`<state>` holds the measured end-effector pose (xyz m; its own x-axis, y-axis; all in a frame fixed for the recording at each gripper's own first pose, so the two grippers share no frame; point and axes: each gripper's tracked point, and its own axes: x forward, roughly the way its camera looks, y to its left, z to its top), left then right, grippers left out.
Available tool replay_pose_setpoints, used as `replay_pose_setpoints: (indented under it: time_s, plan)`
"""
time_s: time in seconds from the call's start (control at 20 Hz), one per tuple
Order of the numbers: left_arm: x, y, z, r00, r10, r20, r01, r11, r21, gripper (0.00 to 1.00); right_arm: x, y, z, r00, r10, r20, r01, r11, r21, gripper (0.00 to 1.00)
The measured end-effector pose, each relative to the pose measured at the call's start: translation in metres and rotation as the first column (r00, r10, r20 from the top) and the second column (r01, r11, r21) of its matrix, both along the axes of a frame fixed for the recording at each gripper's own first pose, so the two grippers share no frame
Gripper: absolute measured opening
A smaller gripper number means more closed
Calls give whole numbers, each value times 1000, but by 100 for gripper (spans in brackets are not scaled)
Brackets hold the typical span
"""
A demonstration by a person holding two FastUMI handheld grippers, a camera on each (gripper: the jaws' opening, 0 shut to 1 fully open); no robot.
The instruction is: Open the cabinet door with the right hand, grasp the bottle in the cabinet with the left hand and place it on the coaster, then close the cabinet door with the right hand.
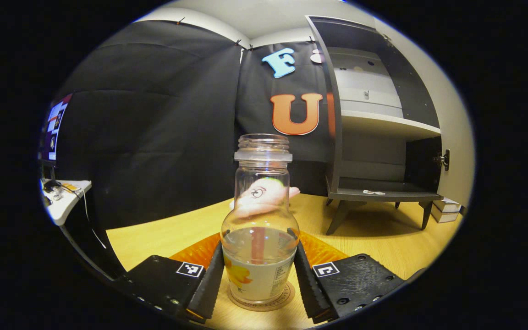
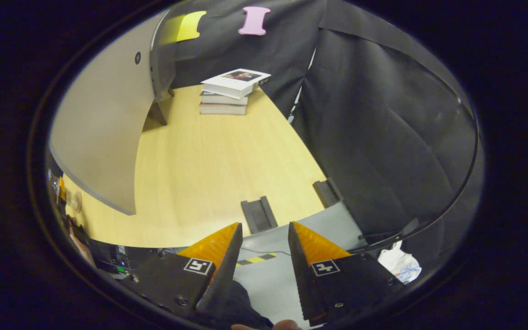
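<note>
Wooden table (image 2: 209, 156) lies wide and bare past the open cabinet (image 1: 374, 137) door (image 2: 103, 123). Left gripper (image 1: 258, 275) pinches the bottle (image 1: 260, 220), standing upright on the coaster (image 1: 260, 303). Right gripper (image 2: 264, 256) hangs spread, holding nothing.

I can read nothing: the print on my clear glass bottle's (image 1: 260, 215) label, the round coaster's (image 1: 287, 293) rim and the stacked books (image 2: 232, 89) is too small.

The wooden table (image 1: 163, 236) carries the cabinet (image 1: 378, 137), a coaster (image 1: 260, 303) under the bottle (image 1: 260, 229), and stacked books (image 2: 232, 91).
</note>
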<state>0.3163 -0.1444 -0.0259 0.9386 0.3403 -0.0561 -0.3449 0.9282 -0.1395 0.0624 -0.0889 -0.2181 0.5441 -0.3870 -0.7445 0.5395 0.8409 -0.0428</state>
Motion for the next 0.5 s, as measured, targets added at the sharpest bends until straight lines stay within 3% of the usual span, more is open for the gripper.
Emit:
replay_pose_setpoints:
  time_s: [0.1,0.15,0.2,0.35,0.5]
  plan:
    - [2,2,-7,999,14,-37,-14,1000,1,73,9,10,6,1000,3,19,-3,1000,14,69]
    - [-4,5,-3,998,31,-49,-30,999,19,73,12,9,12,1000,26,11,-25,999,-23,65]
    - [0,5,-4,998,30,-55,-29,1000,10,75,14,8,16,998,59,1,-58,997,-58,68]
    - [2,-4,-7,999,-7,-48,5,999,-33,77,27,26,15,992,128,-2,-128,989,-77,64]
    - [3,-1,-9,997,27,-72,-27,1000,8,90,27,34,11,990,139,0,-139,988,-60,68]
